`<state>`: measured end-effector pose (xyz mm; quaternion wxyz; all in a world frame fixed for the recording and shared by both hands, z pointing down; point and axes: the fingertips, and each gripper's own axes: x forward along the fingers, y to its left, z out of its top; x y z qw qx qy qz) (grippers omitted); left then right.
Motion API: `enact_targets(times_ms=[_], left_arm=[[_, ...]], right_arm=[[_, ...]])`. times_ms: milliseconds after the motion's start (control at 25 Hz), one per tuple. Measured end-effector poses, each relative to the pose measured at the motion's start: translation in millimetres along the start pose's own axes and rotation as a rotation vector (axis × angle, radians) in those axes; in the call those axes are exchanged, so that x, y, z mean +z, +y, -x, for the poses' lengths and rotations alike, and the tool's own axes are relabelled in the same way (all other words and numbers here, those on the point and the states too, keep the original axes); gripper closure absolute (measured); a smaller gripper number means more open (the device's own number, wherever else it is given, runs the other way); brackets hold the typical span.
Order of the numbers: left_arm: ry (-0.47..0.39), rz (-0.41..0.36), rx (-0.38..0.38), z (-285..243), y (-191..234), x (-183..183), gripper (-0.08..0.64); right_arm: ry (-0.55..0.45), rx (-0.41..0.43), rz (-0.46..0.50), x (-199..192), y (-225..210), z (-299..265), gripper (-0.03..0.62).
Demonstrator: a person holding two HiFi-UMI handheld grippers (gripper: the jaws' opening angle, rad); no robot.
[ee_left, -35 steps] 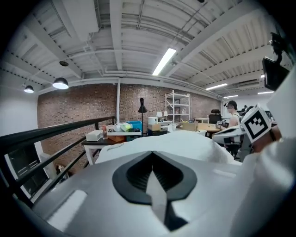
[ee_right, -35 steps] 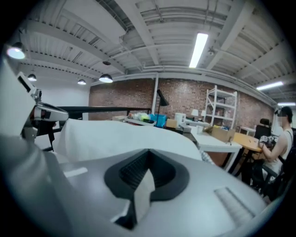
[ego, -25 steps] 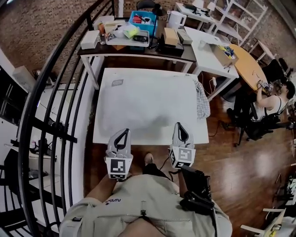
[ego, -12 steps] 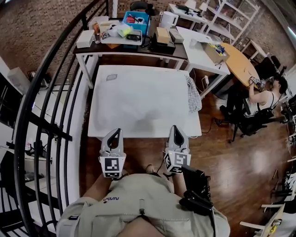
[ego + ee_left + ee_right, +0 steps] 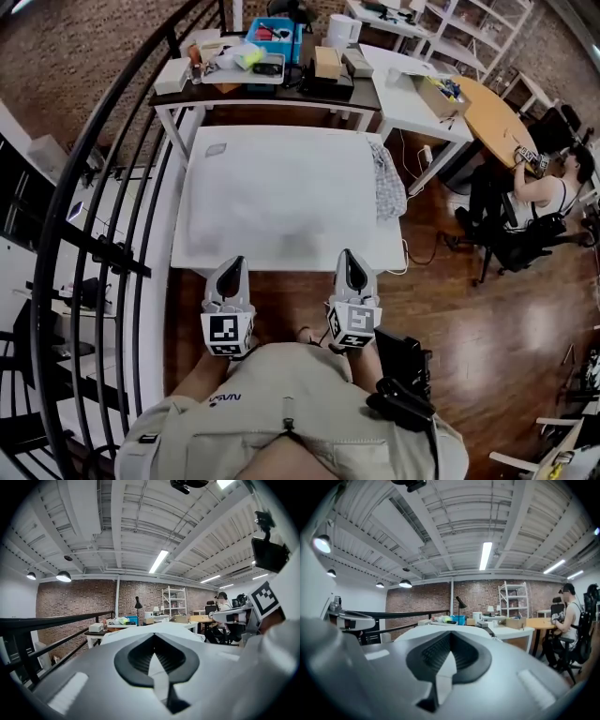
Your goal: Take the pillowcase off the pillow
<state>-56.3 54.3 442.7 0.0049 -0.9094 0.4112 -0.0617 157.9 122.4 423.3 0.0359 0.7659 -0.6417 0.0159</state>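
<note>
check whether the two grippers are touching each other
Apart. Head view shows the left gripper and right gripper side by side with wooden floor between them.

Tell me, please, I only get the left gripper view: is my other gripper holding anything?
Observer: No. The right gripper has its jaws together, with nothing between them.
Operator: Are we touching the pillow?
Observer: Not yet. In the head view the left gripper and the right one hover short of the table, apart from the pillow lying flat on it.
Operator: Is anything else on there?
Observer: Yes, a checked cloth hangs over the table's right edge.
</note>
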Motion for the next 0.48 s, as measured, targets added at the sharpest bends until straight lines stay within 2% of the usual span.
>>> enact_targets(times_ms=[480], left_arm=[[-0.013,-0.016,0.013,-9,-25,11,0.555]], right_arm=[[-0.018,0.03,0.002,0,-24,2,0.591]])
